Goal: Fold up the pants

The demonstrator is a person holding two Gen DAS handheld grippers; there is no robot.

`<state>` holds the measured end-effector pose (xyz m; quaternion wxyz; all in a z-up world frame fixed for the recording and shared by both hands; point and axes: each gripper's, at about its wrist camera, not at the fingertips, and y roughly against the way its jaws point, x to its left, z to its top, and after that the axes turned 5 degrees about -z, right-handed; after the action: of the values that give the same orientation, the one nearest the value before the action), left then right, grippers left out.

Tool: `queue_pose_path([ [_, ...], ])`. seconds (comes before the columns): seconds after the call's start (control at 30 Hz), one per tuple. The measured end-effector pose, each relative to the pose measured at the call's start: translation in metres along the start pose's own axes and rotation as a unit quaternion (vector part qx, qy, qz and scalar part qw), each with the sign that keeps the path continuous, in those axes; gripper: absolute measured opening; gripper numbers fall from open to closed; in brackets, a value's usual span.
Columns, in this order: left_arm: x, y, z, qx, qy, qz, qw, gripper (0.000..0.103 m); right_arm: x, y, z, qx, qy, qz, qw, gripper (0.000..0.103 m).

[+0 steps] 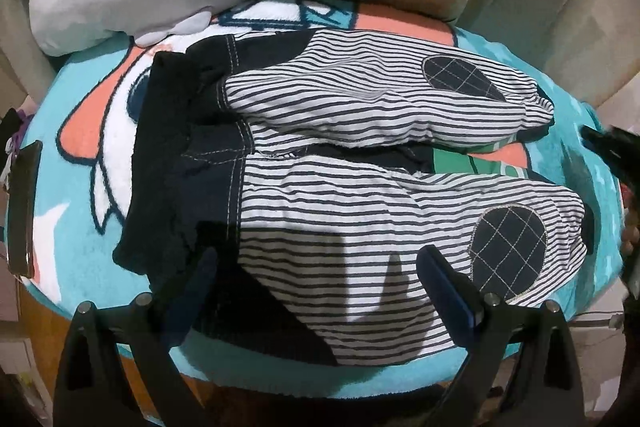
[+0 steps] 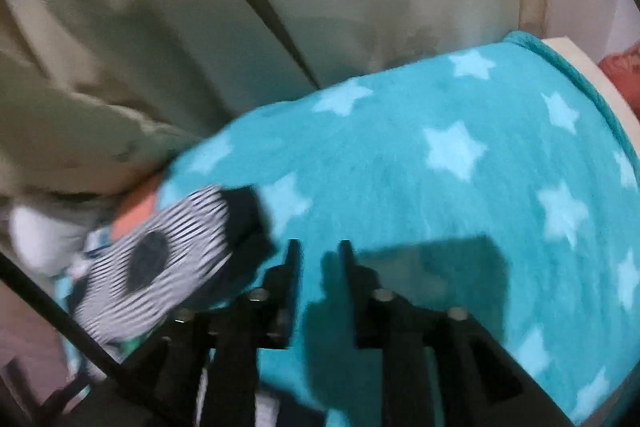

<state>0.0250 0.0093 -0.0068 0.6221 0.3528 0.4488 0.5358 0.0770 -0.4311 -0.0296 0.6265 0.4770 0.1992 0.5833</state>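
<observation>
Lying flat on a blue star blanket, the striped pants have both legs spread apart, not yet folded. The left tool hangs over the near leg with its jaws wide and nothing in them. The right tool is partly open over bare blanket, holding nothing. A good fold would likely lay one leg neatly on the other. Only the left view shows the whole pants; the right view shows just one cuff, blurred.
</observation>
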Motion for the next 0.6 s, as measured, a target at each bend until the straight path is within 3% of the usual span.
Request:
queue_pose_path([
  [0.07,0.000,-0.001,0.001,0.002,0.000,-0.005,1.0000,0.099,-0.003,0.020,-0.018,0.007,0.009,0.031,0.999,0.037],
  [0.17,-0.002,-0.003,0.003,0.003,-0.003,-0.016,0.9999,0.099,-0.003,0.038,-0.049,0.027,0.026,0.036,0.999,0.037],
  [0.37,-0.013,-0.001,0.002,0.003,-0.028,-0.031,0.9991,0.099,0.006,-0.005,-0.090,0.082,0.008,0.022,0.996,0.042],
  [0.43,-0.014,0.001,0.001,0.000,-0.033,-0.030,0.9990,0.099,0.013,-0.003,-0.092,0.071,0.011,0.032,0.997,0.010],
  [0.5,-0.012,0.005,0.000,-0.005,-0.033,-0.027,0.9991,0.099,0.019,0.008,-0.086,0.047,0.013,0.031,0.998,0.010],
  [0.6,0.001,0.008,0.000,-0.010,-0.014,-0.021,0.9996,0.099,0.022,0.017,-0.081,0.025,0.033,-0.014,0.999,0.010],
])
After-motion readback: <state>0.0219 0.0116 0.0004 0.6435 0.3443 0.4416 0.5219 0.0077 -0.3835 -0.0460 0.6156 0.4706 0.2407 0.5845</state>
